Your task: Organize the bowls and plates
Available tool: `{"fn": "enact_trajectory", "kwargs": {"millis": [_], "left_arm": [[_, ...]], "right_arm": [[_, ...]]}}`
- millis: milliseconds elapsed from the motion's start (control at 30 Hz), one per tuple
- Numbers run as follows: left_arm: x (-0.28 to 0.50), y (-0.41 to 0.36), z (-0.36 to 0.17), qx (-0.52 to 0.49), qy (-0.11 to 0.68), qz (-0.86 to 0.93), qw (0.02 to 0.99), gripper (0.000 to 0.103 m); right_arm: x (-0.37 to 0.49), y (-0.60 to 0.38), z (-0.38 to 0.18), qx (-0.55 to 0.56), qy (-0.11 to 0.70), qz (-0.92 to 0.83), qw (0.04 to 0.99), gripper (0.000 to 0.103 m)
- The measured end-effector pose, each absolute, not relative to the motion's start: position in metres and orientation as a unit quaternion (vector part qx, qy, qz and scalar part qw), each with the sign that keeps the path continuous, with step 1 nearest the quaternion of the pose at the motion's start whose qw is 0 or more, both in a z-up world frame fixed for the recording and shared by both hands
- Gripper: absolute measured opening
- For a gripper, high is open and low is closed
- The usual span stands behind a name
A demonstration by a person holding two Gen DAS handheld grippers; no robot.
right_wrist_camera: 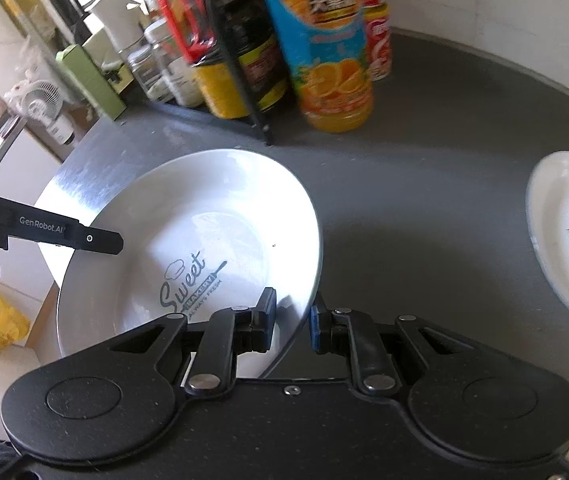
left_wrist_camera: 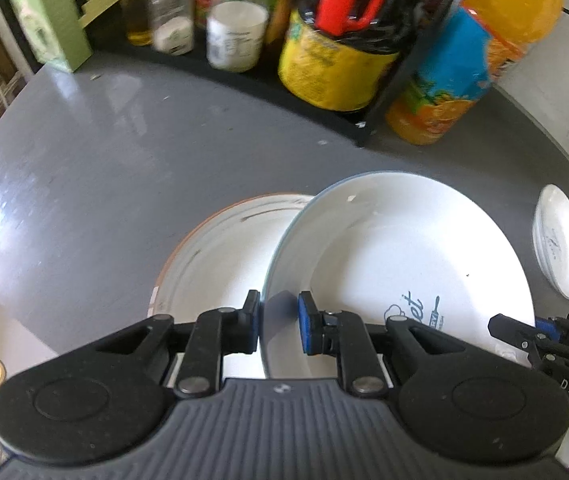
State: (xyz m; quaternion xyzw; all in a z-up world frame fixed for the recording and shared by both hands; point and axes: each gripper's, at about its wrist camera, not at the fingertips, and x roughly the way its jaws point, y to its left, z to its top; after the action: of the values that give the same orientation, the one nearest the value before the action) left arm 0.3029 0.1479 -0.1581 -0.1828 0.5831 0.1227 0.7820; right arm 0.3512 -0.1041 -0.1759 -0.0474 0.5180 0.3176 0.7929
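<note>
Plates (left_wrist_camera: 396, 248) on grey countertop (left_wrist_camera: 124, 152)

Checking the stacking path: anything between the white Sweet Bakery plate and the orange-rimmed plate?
Nothing visible. The white Sweet Bakery plate, tilted, has both the left gripper and right gripper straddling its rim and already overlaps the orange-rimmed white plate. The small white saucer lies apart, to the right.

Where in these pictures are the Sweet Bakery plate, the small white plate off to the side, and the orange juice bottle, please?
Sweet Bakery plate (right_wrist_camera: 204, 232): right wrist view, on its white inner face above the lettering.
Small white plate (right_wrist_camera: 568, 232): right wrist view, on its printed centre.
Orange juice bottle (right_wrist_camera: 324, 60): right wrist view, on its blue and orange label.
</note>
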Motion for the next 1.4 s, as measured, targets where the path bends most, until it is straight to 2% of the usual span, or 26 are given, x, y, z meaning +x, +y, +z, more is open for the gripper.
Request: {"fn": "enact_trajectory", "kwargs": {"millis": [700, 1167, 1400], "left_arm": [[0.273, 0.174, -0.187, -0.204, 0.606, 0.165, 0.751, 0.021], [0.276, 0.169, -0.193, -0.177, 0.608, 0.163, 0.756, 0.026], [0.280, 0.166, -0.189, -0.160, 0.613, 0.171, 0.754, 0.027]], "right_arm": [[0.322, -0.065, -0.194, -0.093, 0.523, 0.332, 0.779, 0.017], [0.313, -0.063, -0.194, -0.092, 0.511, 0.315, 0.795, 0.016], [0.314, -0.063, -0.188, -0.085, 0.499, 0.319, 0.802, 0.011]]}}
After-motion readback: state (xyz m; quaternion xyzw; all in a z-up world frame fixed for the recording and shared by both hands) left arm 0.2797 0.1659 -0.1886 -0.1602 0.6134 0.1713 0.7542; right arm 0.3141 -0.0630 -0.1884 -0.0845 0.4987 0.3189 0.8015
